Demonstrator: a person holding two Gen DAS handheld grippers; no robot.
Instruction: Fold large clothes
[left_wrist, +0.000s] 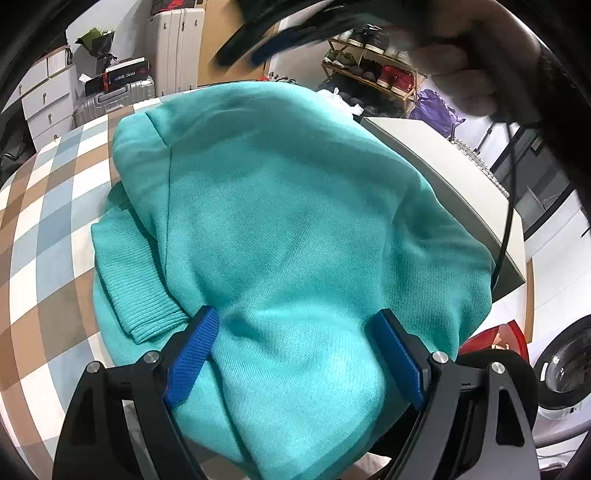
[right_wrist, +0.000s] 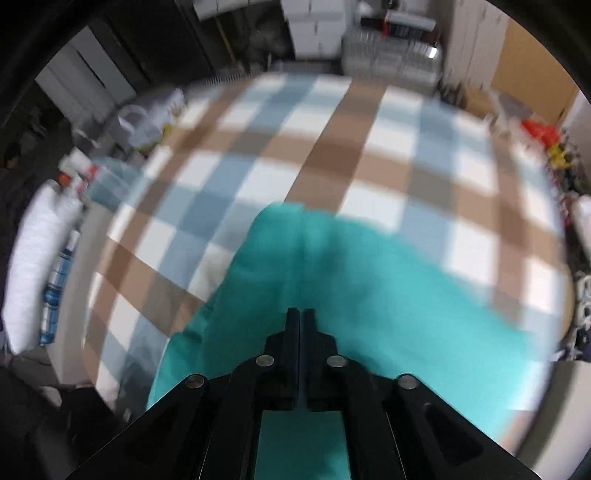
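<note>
A teal sweater (left_wrist: 280, 229) lies bunched into a compact, partly folded bundle on a checked surface (left_wrist: 48, 221), one ribbed cuff (left_wrist: 136, 295) sticking out at its left side. The left gripper (left_wrist: 299, 354) has its jaws released, spread wide around a hump of fabric. The right gripper (right_wrist: 300, 314) is above the cloth, jaws clenched together, apparently on nothing (the view is blurred). The folding looks well along; tucking the cuff and squaring up seem left.

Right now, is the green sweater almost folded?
Nearly. The teal sweater already lies as a compact bundle on the checked cloth, one ribbed cuff tucked alongside. The left gripper is open around its near edge; the right gripper is shut above it. Tidying remains.
</note>
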